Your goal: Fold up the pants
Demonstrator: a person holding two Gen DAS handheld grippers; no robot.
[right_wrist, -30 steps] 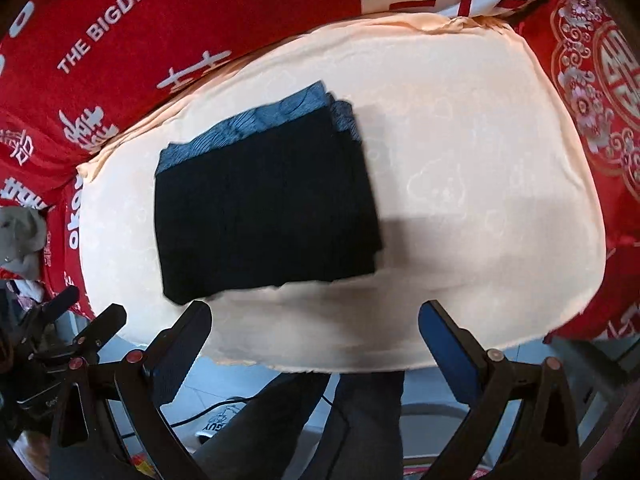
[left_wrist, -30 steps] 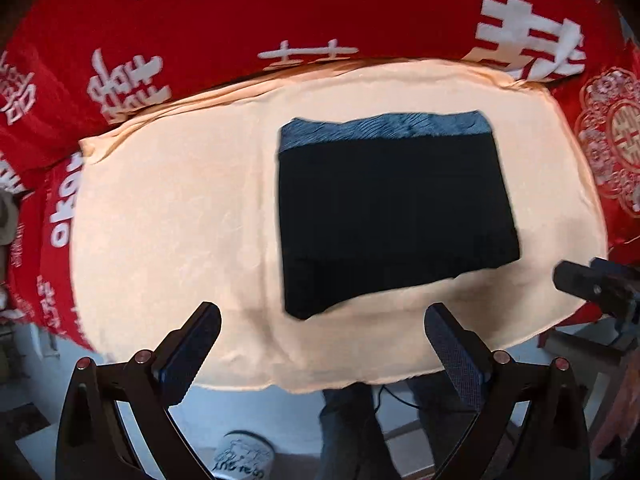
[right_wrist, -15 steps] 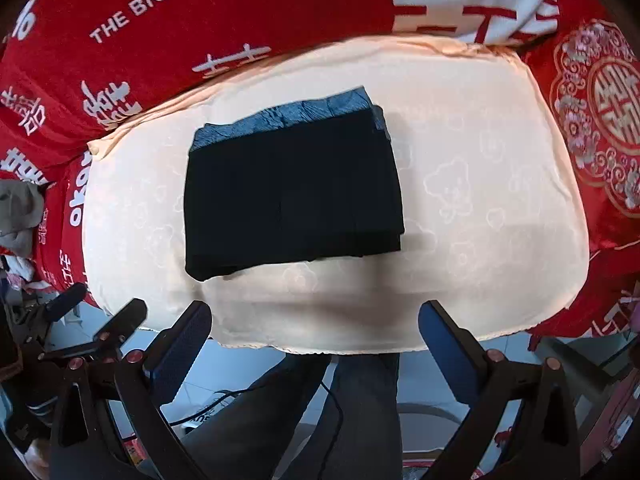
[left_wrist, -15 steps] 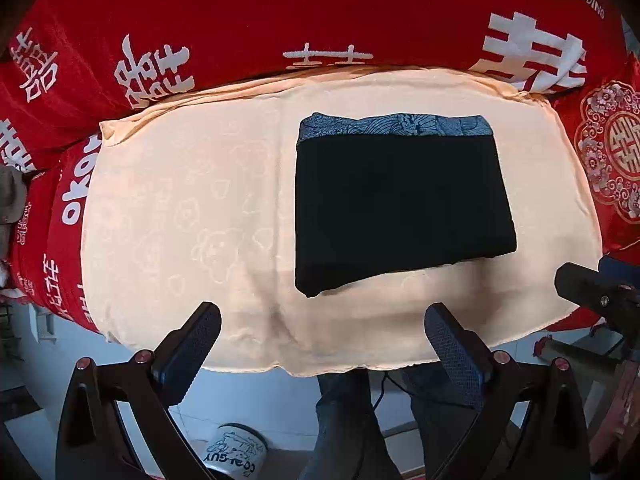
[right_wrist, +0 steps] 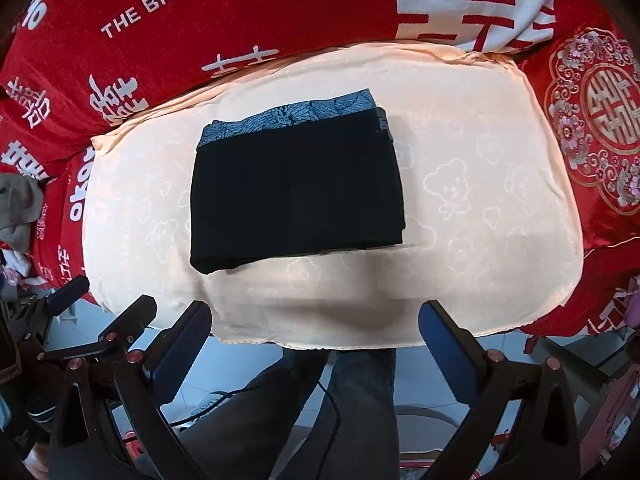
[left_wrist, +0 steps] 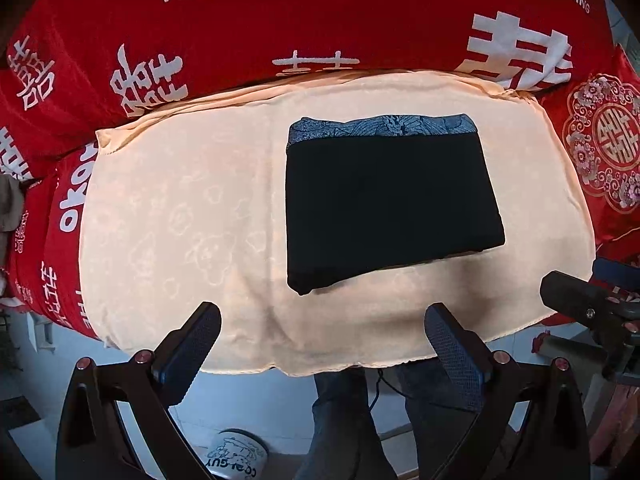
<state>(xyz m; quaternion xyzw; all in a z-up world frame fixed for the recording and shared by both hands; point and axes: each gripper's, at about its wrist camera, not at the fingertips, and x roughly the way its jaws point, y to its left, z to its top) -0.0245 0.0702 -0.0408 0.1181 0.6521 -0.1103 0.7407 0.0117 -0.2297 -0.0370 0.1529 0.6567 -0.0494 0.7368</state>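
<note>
The pants (left_wrist: 390, 204) are seen folded into a compact black rectangle, with a blue patterned band showing along the far edge. In the left wrist view the bundle lies right of centre in the frame; in the right wrist view (right_wrist: 296, 188) it lies just left of centre. It rests flat on a peach cloth (left_wrist: 180, 216) embossed with faint bear and heart shapes, which is spread over a red cover (left_wrist: 280, 28) printed with white characters and the words "THE BIGDAY". An ornate floral roundel (right_wrist: 600, 120) on the red cover is noted at the right edge of the frame.

The left gripper (left_wrist: 322, 352) is held at the bottom of its frame, fingers (left_wrist: 192, 344) spread wide apart with nothing between them, clear of the pants and over the near edge of the peach cloth. The right gripper (right_wrist: 314, 348) is likewise at the bottom of its frame, fingers (right_wrist: 448, 344) wide apart and holding nothing, apart from the pants.

Part of the right gripper's body is seen at the lower right of the left view, and the left gripper at the lower left of the right view. The person's legs (right_wrist: 320, 408) in dark trousers are visible below the cloth edge. A white cup (left_wrist: 234, 456) with printing stands on the floor at bottom left of the left view
</note>
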